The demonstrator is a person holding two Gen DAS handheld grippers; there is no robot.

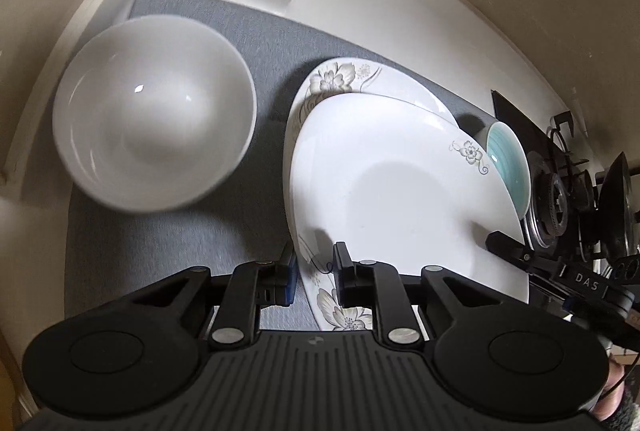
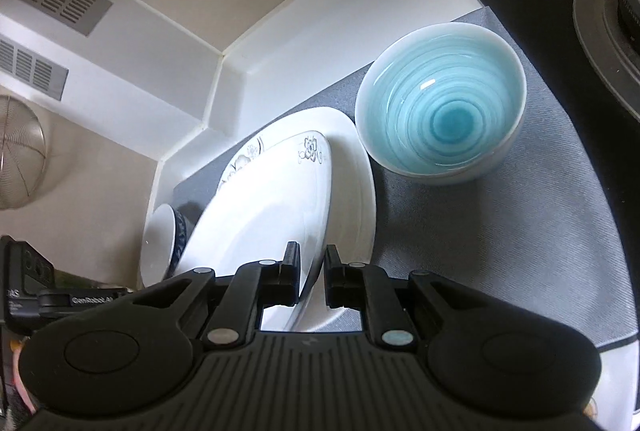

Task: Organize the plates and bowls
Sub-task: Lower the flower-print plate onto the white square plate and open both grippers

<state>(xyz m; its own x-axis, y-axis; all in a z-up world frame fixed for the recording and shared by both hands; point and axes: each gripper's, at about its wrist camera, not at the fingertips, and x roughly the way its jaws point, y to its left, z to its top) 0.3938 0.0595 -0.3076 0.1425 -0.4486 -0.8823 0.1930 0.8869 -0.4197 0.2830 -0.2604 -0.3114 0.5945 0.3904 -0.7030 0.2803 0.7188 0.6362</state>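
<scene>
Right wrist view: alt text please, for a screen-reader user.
The right gripper grips the rim of a tilted floral plate above a second plate on a grey mat. A blue-swirl bowl sits upright beyond.

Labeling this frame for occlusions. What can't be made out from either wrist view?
- Lower plate: mostly covered by the upper plate in both views.
- White bowl: right wrist view shows only a sliver behind the upper plate.
- Blue bowl: left wrist view, near side hidden by the plates.
- Left gripper and right gripper: pad contact with the rim not visible.
</scene>
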